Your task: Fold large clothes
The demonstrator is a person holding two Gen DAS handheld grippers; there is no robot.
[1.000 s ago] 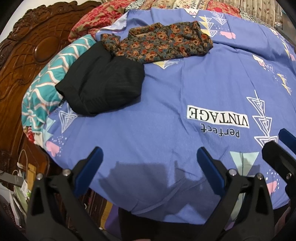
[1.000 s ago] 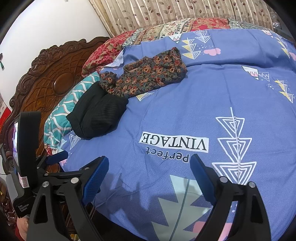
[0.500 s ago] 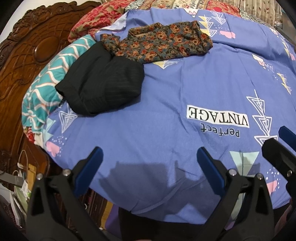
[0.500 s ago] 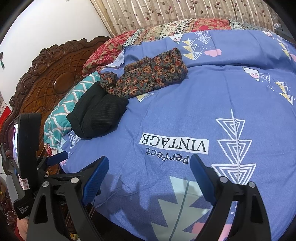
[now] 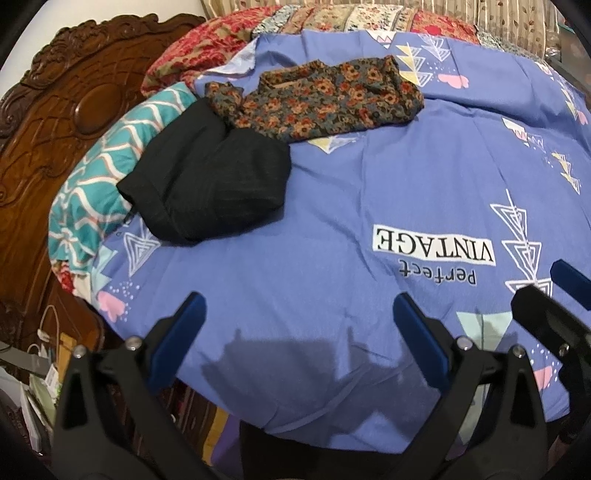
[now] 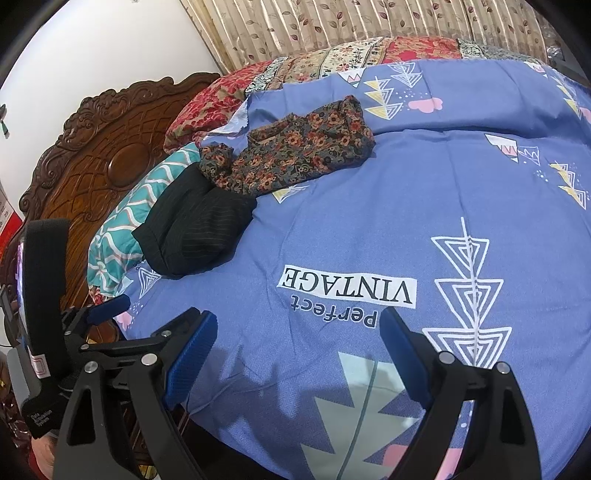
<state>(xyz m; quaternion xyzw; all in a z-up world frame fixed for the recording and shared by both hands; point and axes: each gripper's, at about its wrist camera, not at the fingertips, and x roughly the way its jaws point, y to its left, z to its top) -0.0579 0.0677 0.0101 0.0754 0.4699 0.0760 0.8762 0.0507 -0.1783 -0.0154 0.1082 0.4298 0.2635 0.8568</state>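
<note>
A black pinstriped garment (image 5: 210, 184) (image 6: 195, 229) lies folded in a heap at the bed's left side, partly on a teal pillow. Beyond it a dark floral garment (image 5: 321, 99) (image 6: 291, 151) lies rumpled, its sleeve overlapping the black one. My left gripper (image 5: 299, 306) hovers open over the blue bedspread's near edge, well short of both garments, nothing between its blue pads. My right gripper (image 6: 299, 325) also stands open and empty above the bedspread, near the "Perfect VINTAGE" print. The left gripper (image 6: 107, 306) shows at the right wrist view's left edge.
The blue printed bedspread (image 5: 369, 192) (image 6: 406, 206) covers the bed. A teal wavy pillow (image 5: 99, 173) and a red floral pillow (image 6: 218, 107) lie against the carved wooden headboard (image 5: 62, 103) (image 6: 96, 158). Curtains (image 6: 332, 29) hang behind. Clutter and cables (image 5: 40, 354) sit beside the bed, lower left.
</note>
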